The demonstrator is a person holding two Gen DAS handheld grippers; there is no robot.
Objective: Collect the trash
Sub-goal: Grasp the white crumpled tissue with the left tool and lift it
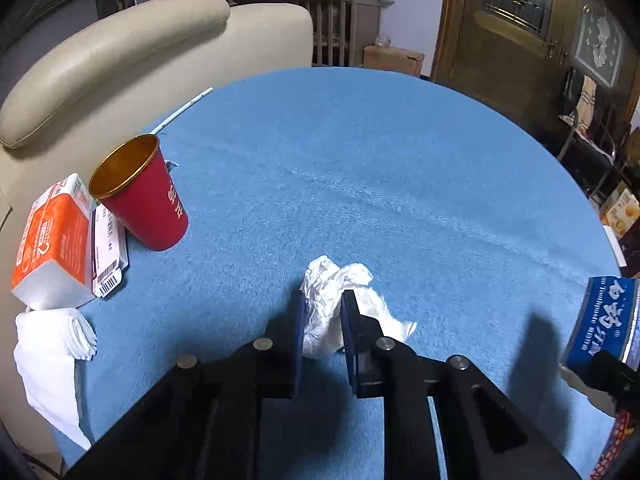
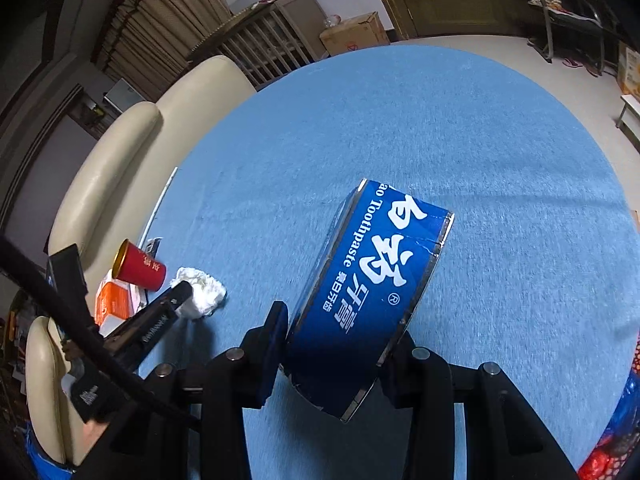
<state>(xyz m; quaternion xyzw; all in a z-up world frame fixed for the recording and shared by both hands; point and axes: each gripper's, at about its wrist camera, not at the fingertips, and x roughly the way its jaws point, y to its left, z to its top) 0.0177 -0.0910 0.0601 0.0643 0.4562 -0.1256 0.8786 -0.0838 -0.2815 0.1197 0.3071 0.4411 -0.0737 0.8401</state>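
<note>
Crumpled tissue (image 1: 336, 304), red cup (image 1: 140, 192) and tissue pack (image 1: 52, 244) leftward

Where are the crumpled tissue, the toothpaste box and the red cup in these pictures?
crumpled tissue (image 1: 326, 294), left wrist view, on its white upper folds between the fingers.
toothpaste box (image 2: 372, 280), right wrist view, on its blue printed face.
red cup (image 1: 154, 204), left wrist view, on its red side wall.

The blue cardboard toothpaste box (image 2: 368, 300) at the centre of the right wrist view is showing large white Chinese characters, the word "Toothpaste" and an ® mark. The orange plastic-wrapped tissue pack (image 1: 52, 240) at the left of the left wrist view is displaying a "2". The white card (image 1: 107, 254) beside it is carrying a barcode. The red paper cup (image 1: 142, 196) is bearing gold characters too small to read.
</note>
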